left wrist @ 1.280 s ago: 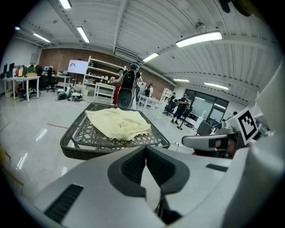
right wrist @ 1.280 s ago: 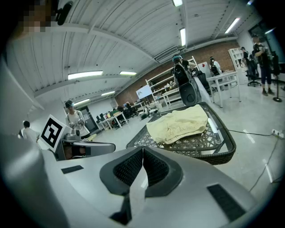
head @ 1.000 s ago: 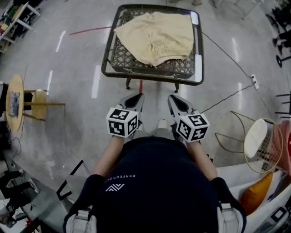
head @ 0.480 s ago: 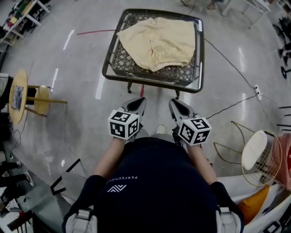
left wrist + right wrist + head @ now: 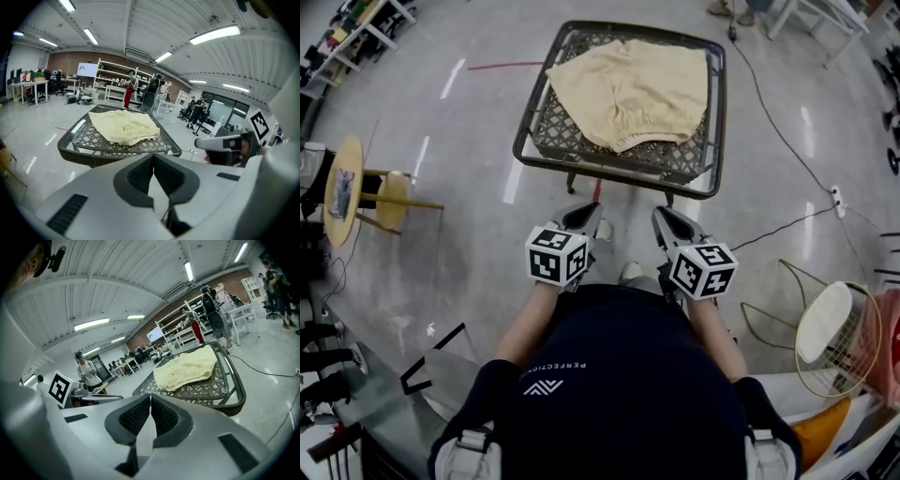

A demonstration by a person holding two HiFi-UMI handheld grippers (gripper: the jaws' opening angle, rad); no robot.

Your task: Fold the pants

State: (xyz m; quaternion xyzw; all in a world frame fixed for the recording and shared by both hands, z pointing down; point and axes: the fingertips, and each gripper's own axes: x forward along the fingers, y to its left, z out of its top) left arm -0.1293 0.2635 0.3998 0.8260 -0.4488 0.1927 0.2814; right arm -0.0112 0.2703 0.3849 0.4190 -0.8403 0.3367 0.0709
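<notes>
Approach step. Left gripper (image 5: 585, 215) and right gripper (image 5: 665, 218) both closed, empty, well short of pants (image 5: 633, 86). Next probably needs jaws opened at the waistband.

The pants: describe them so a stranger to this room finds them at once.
Straight ahead of the person stands a low dark table with a woven top. On it lie the pants. They are the only cloth there: pale yellow, short-legged, their gathered edge toward the person.

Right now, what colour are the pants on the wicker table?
Pale yellow, plain, no pattern. The pants show best in the head view.
</notes>
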